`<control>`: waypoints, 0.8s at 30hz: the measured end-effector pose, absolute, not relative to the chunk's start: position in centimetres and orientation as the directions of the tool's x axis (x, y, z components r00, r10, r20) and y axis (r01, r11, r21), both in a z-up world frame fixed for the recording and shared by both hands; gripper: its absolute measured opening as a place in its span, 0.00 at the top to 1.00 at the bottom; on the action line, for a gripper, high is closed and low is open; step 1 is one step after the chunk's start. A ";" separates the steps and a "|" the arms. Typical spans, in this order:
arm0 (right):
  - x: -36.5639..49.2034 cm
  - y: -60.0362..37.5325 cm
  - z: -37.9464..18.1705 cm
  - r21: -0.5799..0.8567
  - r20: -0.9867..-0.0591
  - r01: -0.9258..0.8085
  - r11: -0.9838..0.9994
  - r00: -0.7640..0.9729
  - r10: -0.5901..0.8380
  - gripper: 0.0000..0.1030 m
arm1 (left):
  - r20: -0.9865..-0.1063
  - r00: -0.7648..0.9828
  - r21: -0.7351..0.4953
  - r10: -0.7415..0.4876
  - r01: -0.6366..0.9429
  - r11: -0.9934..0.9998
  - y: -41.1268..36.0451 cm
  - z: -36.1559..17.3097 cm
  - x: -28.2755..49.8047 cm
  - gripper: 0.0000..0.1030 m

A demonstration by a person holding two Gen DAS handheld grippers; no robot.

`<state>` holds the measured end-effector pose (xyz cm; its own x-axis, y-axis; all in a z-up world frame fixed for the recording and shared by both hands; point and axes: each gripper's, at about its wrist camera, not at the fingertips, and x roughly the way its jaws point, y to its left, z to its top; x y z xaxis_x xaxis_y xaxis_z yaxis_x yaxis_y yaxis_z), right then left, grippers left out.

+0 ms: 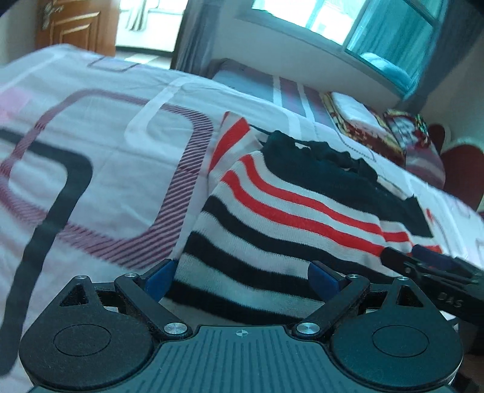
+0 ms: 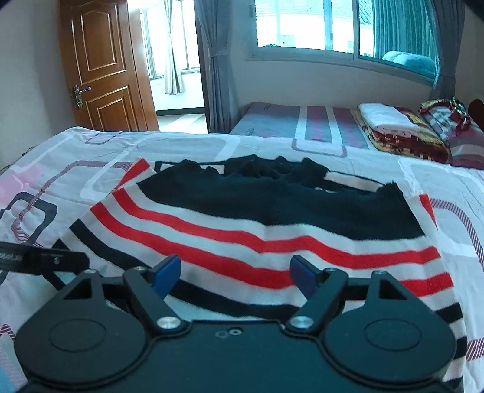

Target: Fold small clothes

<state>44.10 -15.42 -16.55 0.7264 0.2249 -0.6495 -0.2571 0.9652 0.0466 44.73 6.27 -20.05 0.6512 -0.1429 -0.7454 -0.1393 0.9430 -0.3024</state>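
A striped sweater lies spread on a bed covered with a white sheet printed with rounded purple, grey and black rectangles. The sweater has a wide black band at its far end, then red and white stripes, then black and white stripes at the near end — the part closest to both cameras. Its far black edge is rumpled, and a red-and-white striped sleeve sticks out on the far left.

The left gripper stands with its blue-padded fingers apart, low over the near black-and-white stripes of the sweater; cloth shows between the fingers, but neither pad presses on it. The left-wrist view is tilted and slightly blurred. At its right edge the tip of the right gripper shows near the sweater's right side.

The right gripper also has its fingers spread wide, over the red and white stripes, with nothing pinched between them. At the left edge of this view one black finger of the left gripper reaches in above the sweater's near left corner.

Beyond the bed are a brown wooden door on the far left, grey curtains and a wide window. On the far right lies a stack of folded blankets — a white one on top of a red patterned one.
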 end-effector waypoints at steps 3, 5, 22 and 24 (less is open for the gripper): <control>44.3 -15.1 -16.6 0.045 -0.645 -0.258 0.965 0.731 0.225 0.24 | -0.745 0.651 -0.325 -0.148 -0.159 0.932 6.6 -20.1 43.9 0.09; 44.3 -15.1 -16.6 0.043 -0.638 -0.256 0.966 0.737 0.223 0.24 | -0.749 0.644 -0.351 -0.157 -0.185 0.918 7.1 -20.4 43.4 0.09; 44.7 -15.2 -17.6 0.036 -0.657 -0.250 0.968 0.724 0.211 0.24 | -0.555 0.763 -0.728 -0.332 -0.252 0.638 7.9 -26.3 45.5 0.09; 44.9 -15.2 -17.7 0.027 -0.657 -0.254 0.967 0.725 0.208 0.24 | -0.547 0.773 -0.726 -0.322 -0.246 0.643 7.9 -26.3 46.1 0.12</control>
<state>44.86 -15.15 -17.71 0.7248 0.2083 -0.6568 -0.2538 0.9669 0.0265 46.13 7.93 -26.35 0.7726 -0.3223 -0.5470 -0.2457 0.6426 -0.7257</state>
